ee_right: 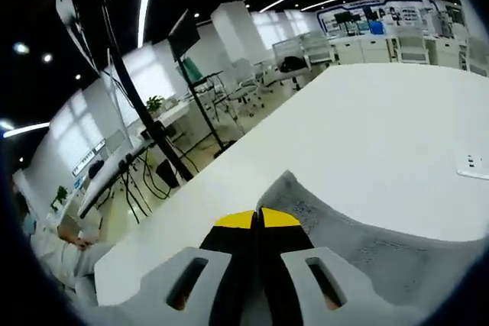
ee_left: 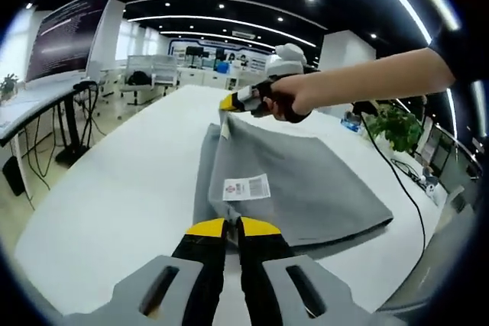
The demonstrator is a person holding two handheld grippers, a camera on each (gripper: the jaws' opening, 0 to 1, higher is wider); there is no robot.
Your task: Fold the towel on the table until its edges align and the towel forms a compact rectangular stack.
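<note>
Office desks, chairs and monitors fill the far background under long ceiling light strips, and a wide white counter [ee_left: 130, 188] carries the work. On the left side of the left gripper view a large dark screen [ee_left: 69, 32] stands by a desk with hanging cables; on the right side a green plant [ee_left: 393, 124] stands past the counter's edge, and a black cable [ee_left: 405, 188] runs down along that side. In the right gripper view a black stand [ee_right: 145, 112] with cables rises beyond the counter, and a small white plate [ee_right: 471, 164] lies flat on the counter at the right.

A grey towel [ee_left: 306, 181] lies on the counter, doubled over, with a lower layer showing along its near and left edges. A white label [ee_left: 246, 187] with red print sits on its near part. Some soft wrinkles run across the cloth.

The left gripper [ee_left: 231, 225] has its yellow-tipped jaws closed on the near edge of the towel, just below the label. The right gripper [ee_left: 227, 102], held by a person's hand [ee_left: 294, 97], pinches the far corner of the towel and lifts it a little; in its own view the right gripper [ee_right: 256, 219] has its jaws pressed together on a raised grey fold [ee_right: 306, 204].

Much bare counter lies to the left of the towel and beyond it. The towel's right corner comes near the counter's right edge.
</note>
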